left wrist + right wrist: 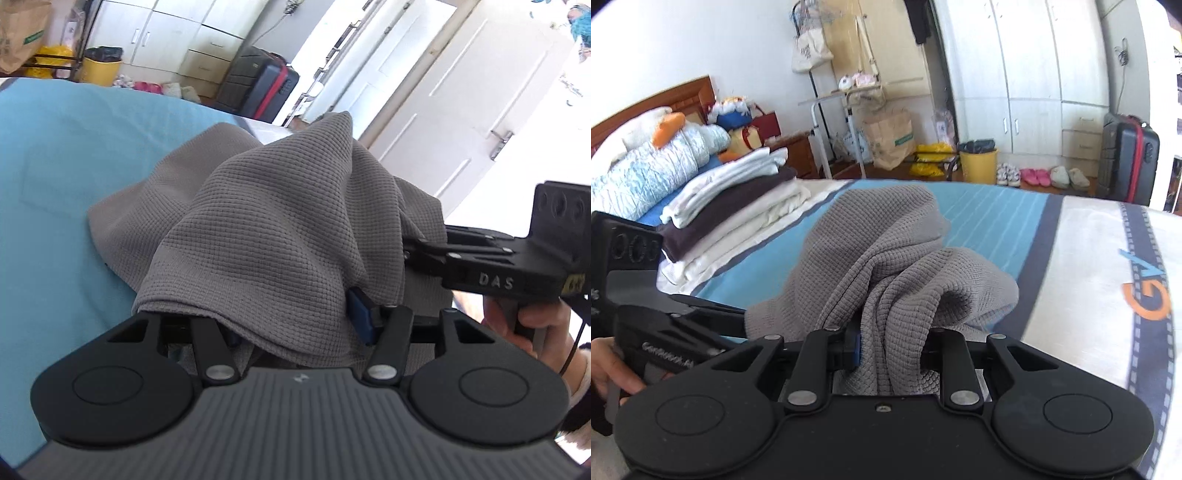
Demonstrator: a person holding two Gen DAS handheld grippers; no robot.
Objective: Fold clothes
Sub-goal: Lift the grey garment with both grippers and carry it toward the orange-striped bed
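Grey waffle-knit garment [273, 229] draped over the left gripper [295, 325], hiding its fingertips. Right gripper [890, 350] fingertips were likewise buried in bunched fabric.

Both wrist cameras sit close behind a grey waffle-knit garment [280, 229] over the blue bed [62, 177]. Both show the black suitcase [1126, 162]: 12 o'clock left, 2 o'clock right.

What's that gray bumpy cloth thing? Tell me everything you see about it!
The gray garment is a soft waffle-knit fabric with a smoother hem band. It is bunched and draped in folds, not yet folded flat, above the blue striped bedsheet. The right gripper pinches a gathered part; the left gripper is buried under its hem.
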